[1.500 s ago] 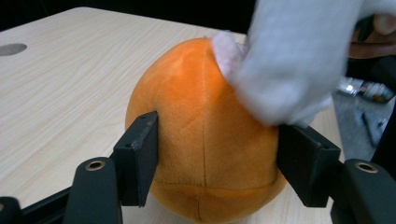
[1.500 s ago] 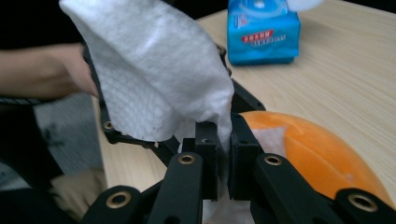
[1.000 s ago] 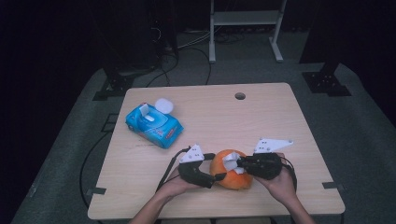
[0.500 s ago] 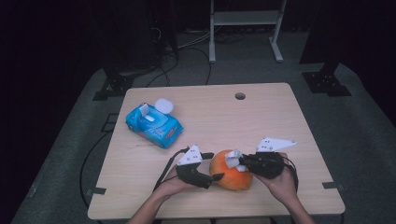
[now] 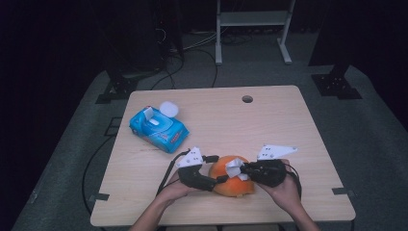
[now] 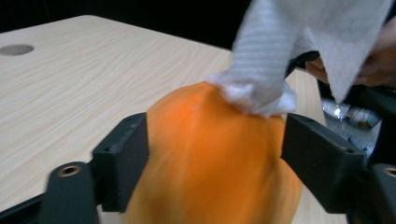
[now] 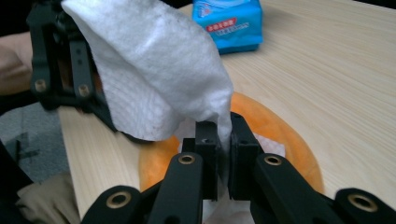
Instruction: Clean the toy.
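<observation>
My left claw (image 5: 217, 179) clamps the orange fruit (image 5: 234, 176) steady on the counter (image 5: 269, 125) so my right claw (image 5: 242, 169), pinching a wet wipe (image 7: 154, 74), can rub its skin

The high view looks forward and down from above the person's side, taking in the whole counter (image 5: 288, 125) from well off. The left gripper view rides on the left tool (image 6: 215, 154) and looks along its jaws, very close on the orange bowl (image 6: 210, 163) between them. The right gripper view rides on the right tool (image 7: 224, 154), facing the left tool (image 7: 60, 60) beyond. All three views share the bowl and the white wipe (image 7: 154, 79).
</observation>
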Available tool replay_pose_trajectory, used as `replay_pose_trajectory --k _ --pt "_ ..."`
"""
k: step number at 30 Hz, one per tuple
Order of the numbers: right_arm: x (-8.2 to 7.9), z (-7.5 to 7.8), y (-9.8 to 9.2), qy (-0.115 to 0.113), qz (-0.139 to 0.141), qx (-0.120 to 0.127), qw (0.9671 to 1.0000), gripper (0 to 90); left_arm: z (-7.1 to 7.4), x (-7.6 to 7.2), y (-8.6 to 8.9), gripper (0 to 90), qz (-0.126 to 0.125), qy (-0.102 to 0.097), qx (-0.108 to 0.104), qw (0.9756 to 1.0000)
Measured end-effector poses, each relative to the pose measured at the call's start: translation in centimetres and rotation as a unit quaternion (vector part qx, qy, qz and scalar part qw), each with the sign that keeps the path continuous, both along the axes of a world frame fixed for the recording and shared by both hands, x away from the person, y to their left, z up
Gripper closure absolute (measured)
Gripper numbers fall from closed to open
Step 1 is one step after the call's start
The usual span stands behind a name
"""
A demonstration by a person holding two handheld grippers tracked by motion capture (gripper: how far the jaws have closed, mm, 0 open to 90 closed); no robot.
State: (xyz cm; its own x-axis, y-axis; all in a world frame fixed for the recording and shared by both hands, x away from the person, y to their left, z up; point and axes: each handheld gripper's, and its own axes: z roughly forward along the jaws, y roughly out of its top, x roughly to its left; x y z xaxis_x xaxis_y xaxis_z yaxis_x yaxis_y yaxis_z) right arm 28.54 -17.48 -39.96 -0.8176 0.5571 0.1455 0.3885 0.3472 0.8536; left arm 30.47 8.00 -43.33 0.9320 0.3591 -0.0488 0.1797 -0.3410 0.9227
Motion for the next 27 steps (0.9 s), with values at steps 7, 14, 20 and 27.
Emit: replay_pose_trajectory --k 7,14,20,27 --pt "0.6 -1.0 -0.2 0.009 -0.002 -0.008 0.9999 83.9 -1.5 1.0 1.2 32.9 0.016 0.029 0.004 0.9995" --pt "0.4 -0.6 -1.8 0.006 -0.031 -0.007 0.9995 84.0 -1.9 1.5 2.1 33.5 0.026 0.043 0.004 0.9987" --pt "0.7 -0.9 -1.3 0.015 0.003 -0.013 0.9998 83.6 -2.4 2.5 3.4 33.4 0.034 0.075 -0.014 0.9965" --pt "0.9 -0.5 -2.7 0.015 -0.019 0.018 0.9995 83.7 -2.5 2.2 3.0 33.5 0.026 0.071 -0.011 0.9971"
